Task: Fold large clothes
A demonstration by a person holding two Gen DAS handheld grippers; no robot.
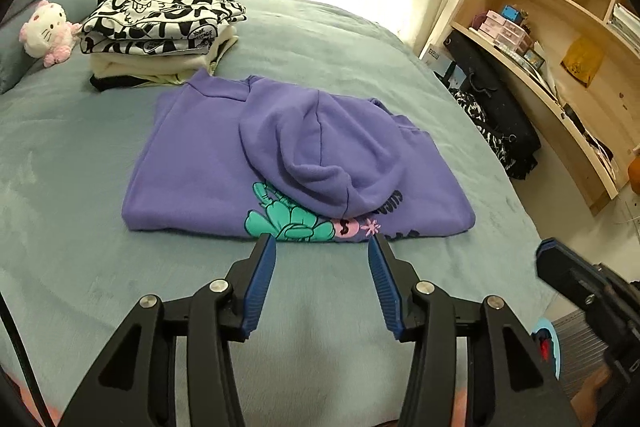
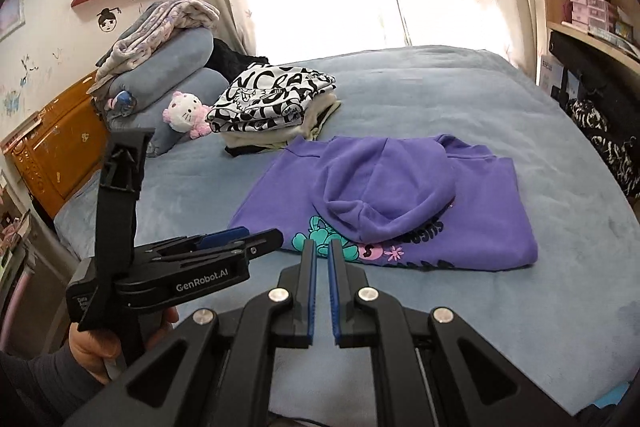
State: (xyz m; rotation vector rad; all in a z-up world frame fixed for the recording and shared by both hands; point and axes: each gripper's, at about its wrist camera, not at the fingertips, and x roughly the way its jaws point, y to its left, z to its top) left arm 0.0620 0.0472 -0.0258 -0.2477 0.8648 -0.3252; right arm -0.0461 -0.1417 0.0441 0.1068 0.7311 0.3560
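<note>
A purple hoodie point(image 1: 192, 163) lies folded into a rectangle on the blue-grey bed point(image 1: 80, 155), its hood point(image 1: 320, 147) laid over the printed back. My left gripper point(image 1: 321, 241) hovers just short of the hoodie's near edge, open, with nothing between its blue pads. In the right wrist view the hoodie point(image 2: 488, 211) sits ahead and to the right. My right gripper point(image 2: 322, 245) is shut and empty, above the bed in front of the hoodie's near edge. The left gripper point(image 2: 264, 239) shows beside it, held in a person's hand point(image 2: 92, 347).
A stack of folded clothes point(image 1: 160, 27) topped by a black-and-white printed piece stands behind the hoodie. A white and pink plush toy point(image 1: 44, 31) leans on the pillows point(image 2: 176, 59). Wooden shelves point(image 1: 560, 27) and dark bags point(image 1: 500, 119) line the bed's right side.
</note>
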